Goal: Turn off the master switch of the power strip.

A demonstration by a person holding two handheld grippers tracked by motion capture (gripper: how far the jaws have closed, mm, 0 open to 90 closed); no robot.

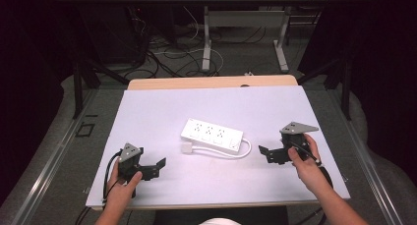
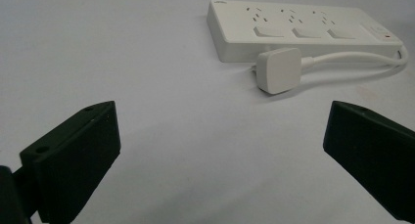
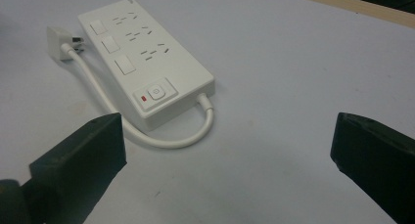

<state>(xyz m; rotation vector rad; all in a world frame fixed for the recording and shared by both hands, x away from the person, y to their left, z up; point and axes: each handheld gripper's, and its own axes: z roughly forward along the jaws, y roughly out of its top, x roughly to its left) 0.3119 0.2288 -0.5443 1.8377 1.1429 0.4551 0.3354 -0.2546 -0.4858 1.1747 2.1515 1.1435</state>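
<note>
The power strip lies mid-frame on the worktop, long axis running upper left to lower right, between the empty, wide-open left hand-held gripper and right hand-held gripper, the right nearer.

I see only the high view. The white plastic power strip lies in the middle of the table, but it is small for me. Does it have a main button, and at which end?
Observer: Yes. The right gripper view shows a square main button on the white plastic power strip, at the end where the white cable leaves.
Operator: Is some light beside it?
Observer: A small red mark sits next to the button.
Operator: And the white plug, is it inserted?
Observer: No. In the left gripper view the white plug lies on the table in front of the strip, prongs showing.
</note>
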